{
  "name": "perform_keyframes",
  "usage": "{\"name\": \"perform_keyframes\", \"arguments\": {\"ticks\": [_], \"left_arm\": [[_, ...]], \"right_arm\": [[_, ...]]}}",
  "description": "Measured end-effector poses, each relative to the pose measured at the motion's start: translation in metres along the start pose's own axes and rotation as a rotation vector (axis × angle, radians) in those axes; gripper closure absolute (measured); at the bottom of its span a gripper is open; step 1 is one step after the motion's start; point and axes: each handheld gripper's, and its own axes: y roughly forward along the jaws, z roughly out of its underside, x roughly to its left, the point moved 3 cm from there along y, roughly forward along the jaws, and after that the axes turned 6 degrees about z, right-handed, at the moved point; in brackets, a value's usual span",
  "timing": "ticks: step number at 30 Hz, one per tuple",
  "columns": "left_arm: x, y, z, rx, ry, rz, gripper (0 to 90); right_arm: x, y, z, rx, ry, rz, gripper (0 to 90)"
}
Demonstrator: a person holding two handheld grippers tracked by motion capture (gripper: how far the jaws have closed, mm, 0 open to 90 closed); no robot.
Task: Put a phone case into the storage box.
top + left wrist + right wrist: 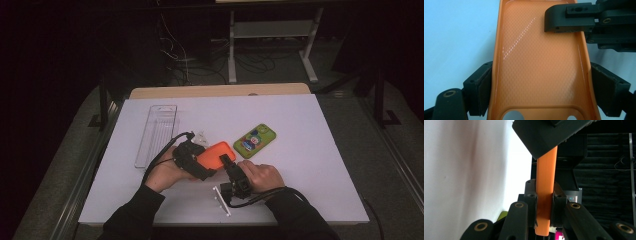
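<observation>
White table (310, 150): both grippers' jaws pinch orange phone case (216, 153); no writing legible on it.

Left gripper (192, 159) fingers (480, 87) spread wide; right gripper (231, 167) fingers (532, 202) pinched narrow, forearms converging.

Two phone cases: one orange phone case (216, 154) and one green cartoon-print phone case (255, 140); one clear plastic tray (157, 134); one small white strip (221, 200); two grippers, left gripper (192, 160) and right gripper (231, 167)
</observation>
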Motion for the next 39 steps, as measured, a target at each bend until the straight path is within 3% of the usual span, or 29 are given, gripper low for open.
{"name": "perform_keyframes", "arguments": {"ticks": [6, 13, 28, 35, 37, 39], "left_arm": [[-0.001, 0.001, 0.001, 0.003, 0.014, -0.012, 11.4], [-0.001, -0.006, 0.001, -0.022, 0.008, 0.006, 5.0], [0.010, -0.028, 0.003, -0.081, -0.021, -0.018, 2.9], [0.017, -0.037, 0.007, -0.081, -0.025, -0.024, 2.9], [0.018, -0.038, 0.008, -0.081, -0.035, -0.022, 2.9], [0.018, -0.037, 0.008, -0.101, -0.054, -0.019, 2.9]], "right_arm": [[0.000, 0.000, -0.001, -0.002, -0.011, 0.000, 77.9], [0.000, 0.001, 0.003, 0.022, 0.007, -0.012, 77.8], [-0.007, 0.004, 0.024, 0.094, 0.109, -0.037, 77.9], [-0.010, 0.005, 0.033, 0.120, 0.145, -0.040, 77.9], [-0.010, 0.007, 0.036, 0.128, 0.143, -0.065, 77.8], [-0.010, 0.007, 0.039, 0.138, 0.158, -0.059, 77.8]]}}
